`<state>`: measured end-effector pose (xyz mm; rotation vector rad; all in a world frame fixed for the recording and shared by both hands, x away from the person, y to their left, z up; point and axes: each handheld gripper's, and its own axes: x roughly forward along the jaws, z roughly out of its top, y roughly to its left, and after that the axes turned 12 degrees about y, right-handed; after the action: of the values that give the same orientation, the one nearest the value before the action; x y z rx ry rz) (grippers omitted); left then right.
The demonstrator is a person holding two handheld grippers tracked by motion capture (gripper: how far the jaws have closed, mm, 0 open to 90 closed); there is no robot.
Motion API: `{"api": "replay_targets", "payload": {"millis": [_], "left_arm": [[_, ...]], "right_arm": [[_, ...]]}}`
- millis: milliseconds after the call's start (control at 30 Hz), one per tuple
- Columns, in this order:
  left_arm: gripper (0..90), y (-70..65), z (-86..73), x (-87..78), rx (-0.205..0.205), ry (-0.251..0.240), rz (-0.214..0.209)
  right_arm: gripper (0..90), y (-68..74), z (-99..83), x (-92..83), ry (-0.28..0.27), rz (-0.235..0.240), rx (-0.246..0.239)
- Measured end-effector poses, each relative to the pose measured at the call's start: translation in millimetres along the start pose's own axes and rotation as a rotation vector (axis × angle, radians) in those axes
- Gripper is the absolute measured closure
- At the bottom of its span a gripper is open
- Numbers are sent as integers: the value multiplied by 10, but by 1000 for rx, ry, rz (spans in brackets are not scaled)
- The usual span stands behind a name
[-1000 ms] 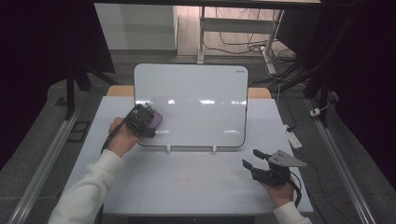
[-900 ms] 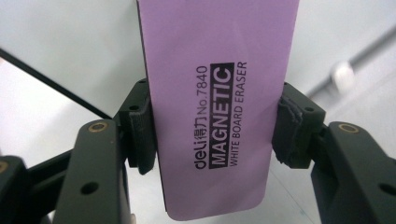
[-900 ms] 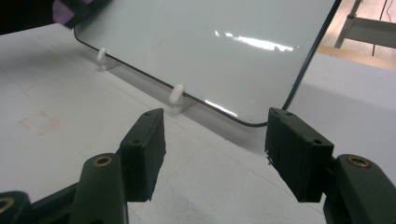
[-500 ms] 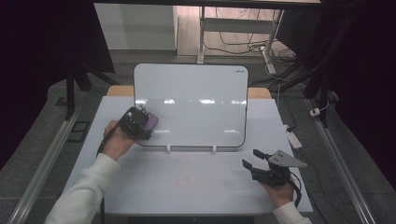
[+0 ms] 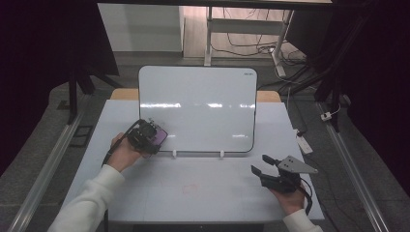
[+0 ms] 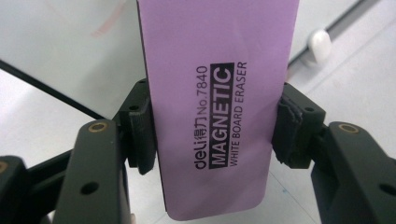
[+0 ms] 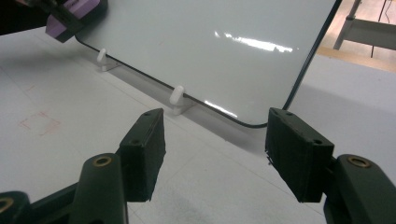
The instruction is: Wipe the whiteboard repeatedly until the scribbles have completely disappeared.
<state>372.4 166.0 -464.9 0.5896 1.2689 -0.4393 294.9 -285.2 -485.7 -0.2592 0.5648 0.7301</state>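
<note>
The eraser [image 6: 219, 107] is a flat, pale purple block with rounded corners. Black print runs along its length: a brand name, "No.7840", then "MAGNETIC" in light letters on a dark bar, with "WHITE BOARD ERASER" beside it. The left gripper [image 6: 212, 128] has it clamped across its width, one black pad pressed on each long edge. In the high view this gripper [image 5: 147, 137] holds the eraser [image 5: 160, 137] at the lower left corner of the whiteboard [image 5: 198, 108], just in front of its glossy face. The whiteboard stands tilted back on two small white feet [image 5: 174, 154] on the table [image 5: 203, 188]. The right gripper [image 7: 215, 154] rests low near the table's right front, well apart from the eraser, its jaws spread wide with nothing between them.
</note>
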Motion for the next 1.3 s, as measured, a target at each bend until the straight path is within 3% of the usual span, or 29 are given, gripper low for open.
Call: {"api": "replay_targets", "payload": {"millis": [133, 300, 400, 567, 733, 833, 1067, 1200, 1300], "left_arm": [[412, 59, 50, -79, -8, -16, 12], [412, 266, 170, -262, -63, -54, 38], [412, 381, 174, -307, -90, -70, 9], [412, 211, 77, -145, -43, -22, 15], [411, 114, -110, 20, -49, -20, -31], [411, 95, -147, 35, -44, -12, -25], [411, 105, 30, -84, -35, -45, -15], [411, -20, 193, -90, 5, -32, 6], [411, -169, 158, 8, 35, -7, -10]], "right_arm": [[369, -1, 2, 4, 1, 3, 0], [369, -2, 3, 3, 2, -1, 1], [369, -8, -2, 1, 0, -1, 3], [369, -12, -8, -2, 0, 2, 4], [369, -8, -8, -18, -2, -3, 5], [368, -6, -5, -15, -2, -3, 5], [368, -9, -5, -22, -2, -5, 5], [368, -8, -6, -17, -2, -3, 5], [368, -1, -3, -20, -4, 0, 5]]}}
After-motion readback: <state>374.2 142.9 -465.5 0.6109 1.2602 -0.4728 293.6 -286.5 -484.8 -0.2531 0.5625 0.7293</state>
